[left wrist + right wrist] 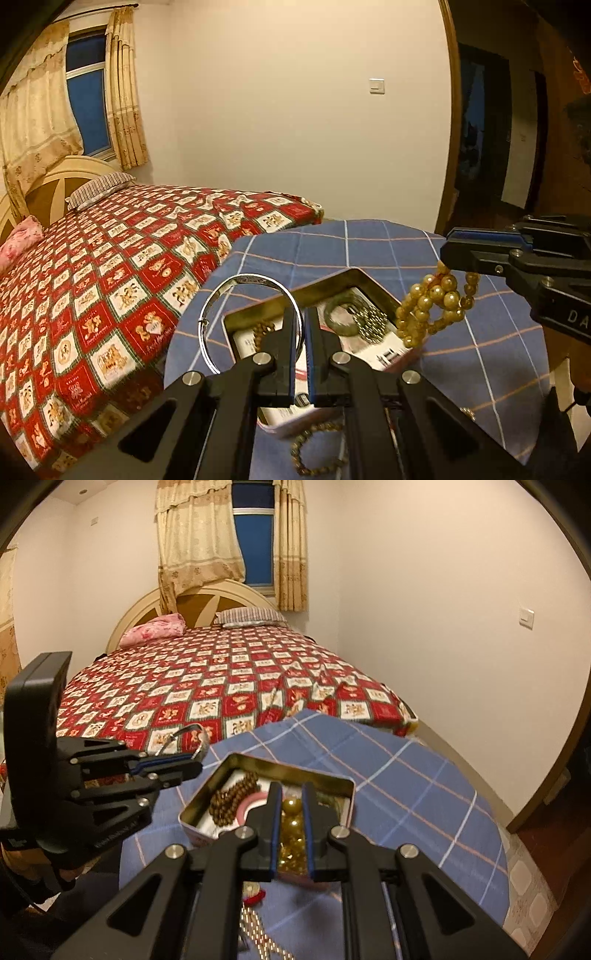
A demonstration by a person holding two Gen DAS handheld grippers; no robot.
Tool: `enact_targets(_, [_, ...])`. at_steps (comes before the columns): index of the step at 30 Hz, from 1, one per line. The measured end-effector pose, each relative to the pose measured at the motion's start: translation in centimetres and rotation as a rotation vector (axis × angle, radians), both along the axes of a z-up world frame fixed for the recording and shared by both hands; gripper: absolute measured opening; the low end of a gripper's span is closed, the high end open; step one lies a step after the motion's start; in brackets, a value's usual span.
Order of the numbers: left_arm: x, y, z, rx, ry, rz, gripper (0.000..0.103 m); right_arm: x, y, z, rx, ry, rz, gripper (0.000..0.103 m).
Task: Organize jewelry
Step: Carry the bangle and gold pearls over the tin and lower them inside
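Both grippers hold jewelry in the air above the open rectangular metal tin, which sits on the blue checked tablecloth of a small table beside the bed with the red patterned quilt. The left gripper has its jaws nearly together, pinching the thin rim of a silver metal bangle that stands out to its left over the tin's edge. The right gripper has its jaws narrowly apart, clamped on a bunched strand of amber-yellow round beads, whose loops dangle below the jaws. The tin already contains a string of small brown beads, a dull green ring and a fine metal chain; another brown bead bracelet lies on the cloth near the tin. Likely hazards: the bangle, held only along a narrow hard edge, may pivot or slip free; the hanging amber loops may snag the tin's rim or tangle with the chain; a release made off-centre would probably drop either piece onto the cloth or towards the floor.
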State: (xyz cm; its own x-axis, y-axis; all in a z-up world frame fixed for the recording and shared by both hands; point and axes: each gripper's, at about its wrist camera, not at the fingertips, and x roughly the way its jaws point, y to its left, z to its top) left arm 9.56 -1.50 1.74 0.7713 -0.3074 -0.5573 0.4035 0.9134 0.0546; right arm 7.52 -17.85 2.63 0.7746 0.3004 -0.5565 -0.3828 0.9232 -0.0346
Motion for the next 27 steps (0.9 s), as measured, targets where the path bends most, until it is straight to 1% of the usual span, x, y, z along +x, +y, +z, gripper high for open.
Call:
enact_targets(4, [1.5,0.0,-0.1,0.01,0.0,0.014,0.003,1.6,0.8,0.1,-0.009,-0.01,0.003,0.013])
enact_targets(10, [3.6,-0.2,-1.0,0.021,0.014,0.021,0.003,4.3,1.4,-0.6,-0.013,0.003,0.0,0.013])
enact_targets(17, [5.8,-0.8,-2.8,0.036,0.054,0.022,0.003,7.3,1.6,-2.7,-0.009,0.048,-0.015,0.013])
enact_targets(23, [7.2,-1.4,-4.6,0.059,0.087,0.03,0.004,8.9,1.8,-4.7,-0.032,0.089,-0.022,0.013])
enact_targets(25, [7.7,-1.2,-5.3,0.064,0.098,0.044,0.004,9.2,1.9,-5.4,-0.042,0.098,-0.028,0.013])
enact_targets(27, [8.1,-1.0,-5.7,0.063,0.107,0.059,0.008,9.5,1.7,-6.0,-0.046,0.106,-0.034,0.013])
